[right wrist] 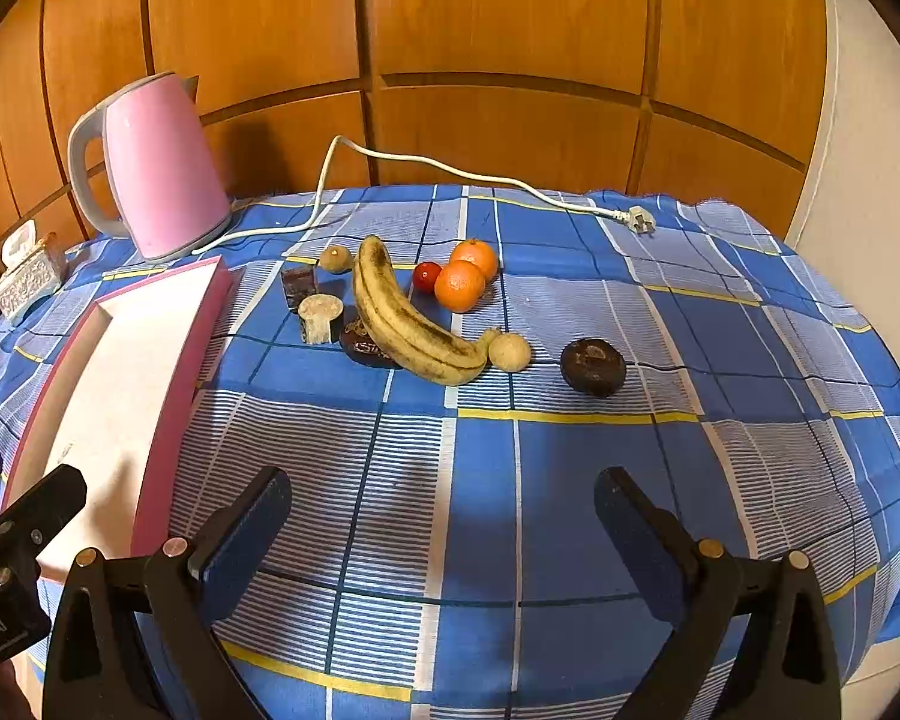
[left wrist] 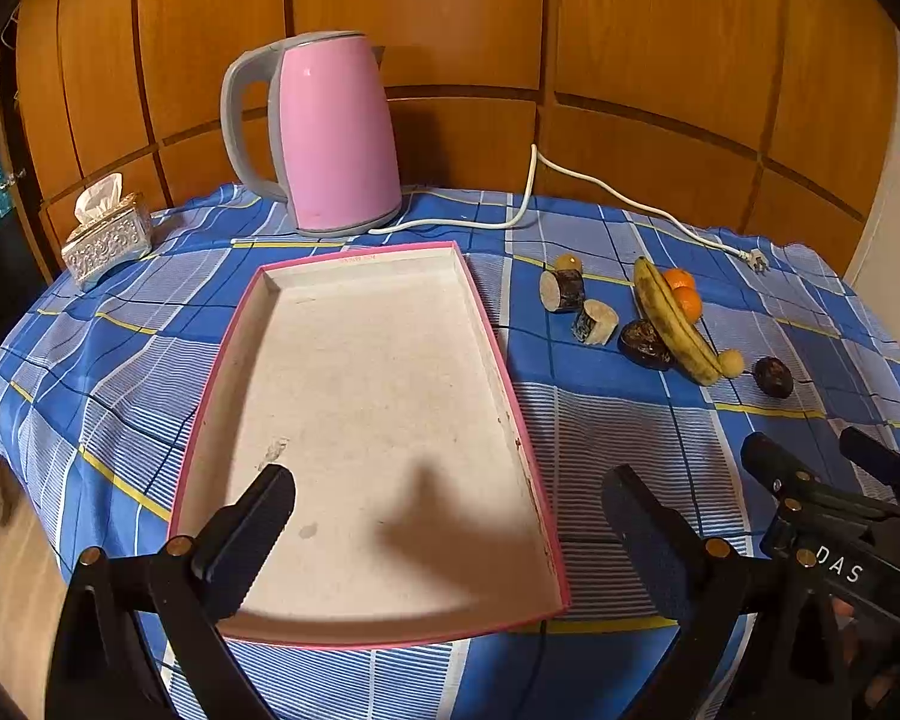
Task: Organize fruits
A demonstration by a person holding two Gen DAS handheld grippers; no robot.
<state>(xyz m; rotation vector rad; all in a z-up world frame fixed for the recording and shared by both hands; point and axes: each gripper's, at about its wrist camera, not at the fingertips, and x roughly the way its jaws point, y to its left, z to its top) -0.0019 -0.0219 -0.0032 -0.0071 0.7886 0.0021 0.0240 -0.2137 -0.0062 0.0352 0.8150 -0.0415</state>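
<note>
Tray: a shallow pink-rimmed tray (left wrist: 513, 402) is lying on the blue checked tablecloth (right wrist: 570, 480), left of the fruit; its pale floor is holding no fruit, only a few stains and shadows.
Fruit group: all the fruit is sitting on the cloth to the right of the tray, outside it.
Banana: a spotted banana (right wrist: 405, 318) is lying diagonally in the middle of the group, touching a dark round fruit (right wrist: 366, 348) at its left side.
Oranges: two oranges (right wrist: 465, 276) are resting against each other behind the banana, with a small red fruit (right wrist: 426, 276) just beside them.
Pale round fruits: one (right wrist: 510, 351) is sitting at the banana's near tip, another (right wrist: 336, 258) at its far end.
Cut pieces: two stubby cut chunks (right wrist: 312, 303) are standing between the banana and the tray.
Lone dark fruit: another dark round fruit (right wrist: 593, 367) is sitting apart, to the right.
Left gripper: the left gripper (left wrist: 450, 516) is hovering over the tray's near end, fingers spread wide, holding nothing.
Right gripper: the right gripper (right wrist: 444, 516) is hovering over bare cloth in front of the fruit, fingers spread wide, holding nothing.
Kettle: a pink kettle (left wrist: 330, 138) is standing behind the tray, its white cord (right wrist: 450, 171) trailing across the cloth.
Tissue box: an ornate tissue box (left wrist: 107, 240) is sitting at the far left corner, with a tissue sticking out.
</note>
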